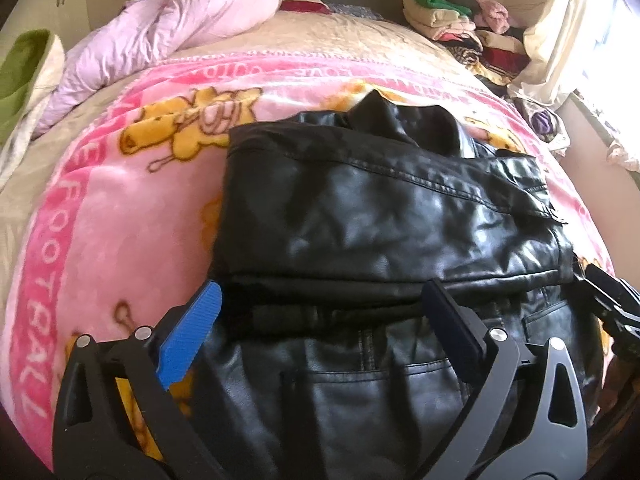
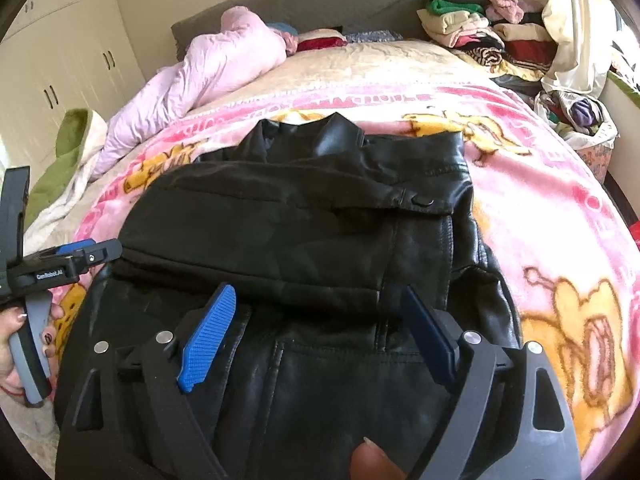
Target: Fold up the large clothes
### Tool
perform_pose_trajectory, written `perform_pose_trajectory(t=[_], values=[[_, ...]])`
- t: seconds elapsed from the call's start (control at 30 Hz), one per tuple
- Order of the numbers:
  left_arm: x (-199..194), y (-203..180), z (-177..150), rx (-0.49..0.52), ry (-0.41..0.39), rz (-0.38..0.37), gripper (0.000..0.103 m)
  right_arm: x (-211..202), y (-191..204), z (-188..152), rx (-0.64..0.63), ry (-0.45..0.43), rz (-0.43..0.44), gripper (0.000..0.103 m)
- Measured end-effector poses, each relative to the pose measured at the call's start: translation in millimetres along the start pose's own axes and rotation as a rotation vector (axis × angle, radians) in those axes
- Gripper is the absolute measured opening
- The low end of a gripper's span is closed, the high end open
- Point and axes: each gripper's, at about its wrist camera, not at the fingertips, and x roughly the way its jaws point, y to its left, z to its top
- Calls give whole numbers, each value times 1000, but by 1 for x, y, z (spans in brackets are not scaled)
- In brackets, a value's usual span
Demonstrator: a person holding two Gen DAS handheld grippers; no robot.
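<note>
Black leather jacket (image 1: 384,240) lies partly folded on the bed's pink blanket (image 1: 120,200). Your left gripper (image 1: 320,320) and right gripper (image 2: 316,332) both have jaws apart, empty. Risk: stiff leather springs open, fold slides.

My jacket (image 1: 384,216) is glossy black all over. Under it the blanket (image 1: 100,216) is pale pink with hot-pink bands, white letters and yellow cartoon bears. The quilt (image 1: 172,28) at upper left is lilac-pink, and the cloth (image 1: 20,76) at the left edge is green on cream. My left gripper (image 1: 320,316) has a bright blue ribbed pad on a black frame; my right gripper (image 2: 320,332) has the same. At upper right, the pile (image 2: 480,28) mixes green, cream, pink and red.
</note>
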Motion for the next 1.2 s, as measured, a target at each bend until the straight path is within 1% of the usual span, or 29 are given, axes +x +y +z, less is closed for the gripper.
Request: perform_pose_trajectory(t=[0.27,0.43,0.5,0.8,1.0,1.2], values=[[-26,2,-6,-22,-65,-7,94,-14,4,-4,-5,-28,19,85],[-44,-1,-15,10,-118,34,94,-26,10,-9,-4,-57,37,85],[-50,0,-19,-1,-133,28,94,-30,13,-11,-8,-62,39,85],[-63,-3,-31,1,-157,14,94,-50,22,-15,-23,-89,44,85],[-71,0,-41,-20,-173,23,94,-62,21,-20,-21,-100,44,85],[-72,0,-55,-35,-165,13,94,-67,20,-26,-16,-96,42,85]])
